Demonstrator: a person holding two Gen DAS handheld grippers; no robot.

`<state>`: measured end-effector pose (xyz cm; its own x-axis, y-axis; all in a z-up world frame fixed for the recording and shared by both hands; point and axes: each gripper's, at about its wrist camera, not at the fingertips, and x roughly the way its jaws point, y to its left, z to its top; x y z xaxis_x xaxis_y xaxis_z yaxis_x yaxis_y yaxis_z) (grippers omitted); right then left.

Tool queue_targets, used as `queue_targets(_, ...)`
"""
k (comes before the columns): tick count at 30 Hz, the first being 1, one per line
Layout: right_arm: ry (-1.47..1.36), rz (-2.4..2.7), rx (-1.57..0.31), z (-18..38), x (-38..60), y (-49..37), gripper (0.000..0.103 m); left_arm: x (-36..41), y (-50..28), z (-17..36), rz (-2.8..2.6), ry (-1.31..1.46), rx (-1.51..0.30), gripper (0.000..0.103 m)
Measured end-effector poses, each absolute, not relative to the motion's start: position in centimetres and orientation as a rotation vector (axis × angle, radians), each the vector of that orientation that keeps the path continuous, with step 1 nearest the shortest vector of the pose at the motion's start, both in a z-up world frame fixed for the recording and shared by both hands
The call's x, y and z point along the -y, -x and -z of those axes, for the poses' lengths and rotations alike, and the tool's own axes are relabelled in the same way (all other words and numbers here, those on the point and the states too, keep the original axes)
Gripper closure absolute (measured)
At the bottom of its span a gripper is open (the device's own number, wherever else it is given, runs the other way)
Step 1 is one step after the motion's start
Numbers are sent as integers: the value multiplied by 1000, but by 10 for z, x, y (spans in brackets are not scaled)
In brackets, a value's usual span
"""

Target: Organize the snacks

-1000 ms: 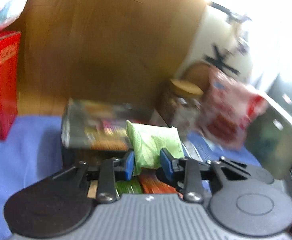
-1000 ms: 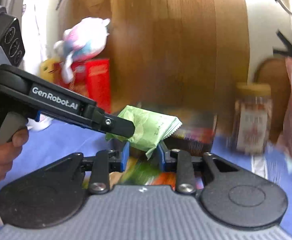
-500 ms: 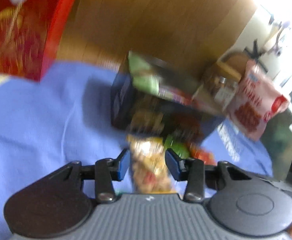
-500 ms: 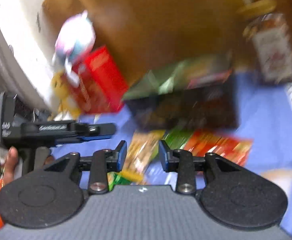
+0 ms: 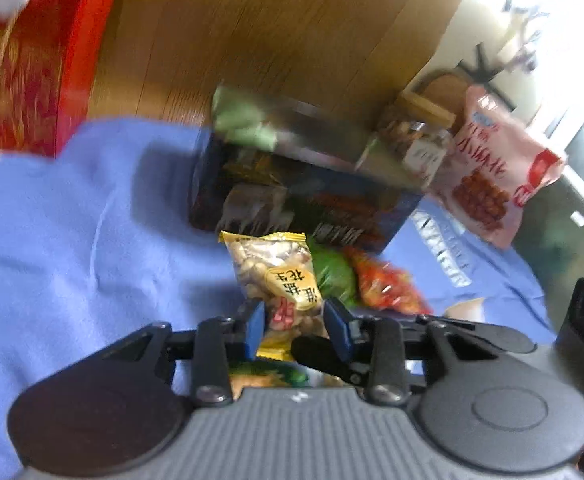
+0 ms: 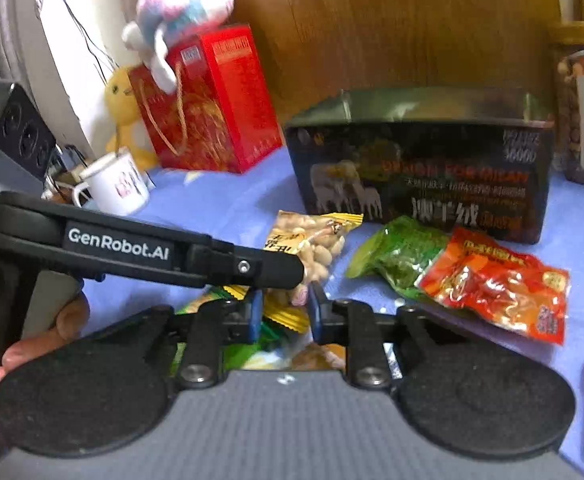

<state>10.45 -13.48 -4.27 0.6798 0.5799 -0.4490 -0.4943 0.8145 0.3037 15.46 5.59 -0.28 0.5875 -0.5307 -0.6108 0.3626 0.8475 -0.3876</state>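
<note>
A yellow peanut packet (image 5: 280, 280) lies on the blue cloth in front of the dark open box (image 5: 303, 204). My left gripper (image 5: 295, 326) is open with its blue pads on either side of the packet's near end. My right gripper (image 6: 284, 312) is open too, its pads around the same packet's near end (image 6: 311, 248). The left gripper's finger (image 6: 268, 268) crosses the right wrist view over the packet. A green packet (image 6: 399, 256) and a red packet (image 6: 495, 280) lie beside it. A light green packet (image 5: 244, 120) rests in the box.
A red gift box (image 6: 212, 104) with a plush toy on top stands at the left, a white mug (image 6: 116, 184) near it. A nut jar (image 6: 583, 108) and a pink snack bag (image 5: 495, 168) stand right of the box. A wooden board (image 6: 391, 20) backs the scene.
Both grippers let go of the light green packet, which now lies in the box. They dropped down to the cloth and now straddle the yellow peanut packet.
</note>
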Motion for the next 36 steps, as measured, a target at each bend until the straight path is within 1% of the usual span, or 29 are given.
queue_targets(3,-148,-586,-449,16,139,-97,77,-52,-149,-29,547,218,-689,70)
queue_targets(6,-125,-534,-348,-6,149,-106,77,-40,-168,-56,571,221,-629,70)
queue_targets(7,-117,-514,-333,-11,151,-116,77,-33,-181,-62,573,223,-626,68)
queue_targets(8,-107,-495,-322,-14,154,-128,74,-25,-195,-64,576,222,-633,61)
queue_targets(9,-85,-472,-315,-13,155,-142,70,-16,-210,-64,573,216,-643,57)
queue_targets(10,-44,-431,-307,-12,157,-153,65,-8,-223,-60,563,205,-648,52)
queue_targets(11,-1,-365,-302,-9,160,-161,58,-2,-233,-56,522,195,-657,51)
queue_targets(13,-5,-313,-344,-1,176,-167,58,-2,-236,-54,449,203,-672,58)
queue_targets(15,-97,-337,-349,6,208,-152,58,-16,-218,-53,503,269,-621,57)
queue_targets(17,-166,-339,-383,14,236,-137,58,-24,-198,-50,532,270,-605,56)
queue_targets(20,-233,-356,-476,31,262,-124,58,-17,-185,-34,546,227,-653,56)
queue_targets(23,-67,-359,-496,38,247,-107,57,-4,-187,-11,544,172,-740,55)
queue_targets(25,49,-364,-511,43,233,-92,58,3,-190,-1,538,148,-766,53)
queue_targets(28,107,-383,-539,52,222,-88,58,12,-200,15,530,156,-810,52)
queue_targets(32,146,-323,-559,61,214,-112,58,18,-209,26,489,136,-824,52)
queue_targets(34,121,-338,-565,62,217,-125,54,15,-216,33,445,141,-837,51)
queue_targets(35,96,-355,-563,62,218,-132,48,15,-219,36,445,156,-839,53)
queue_targets(36,77,-372,-574,63,220,-139,39,17,-220,38,452,159,-831,53)
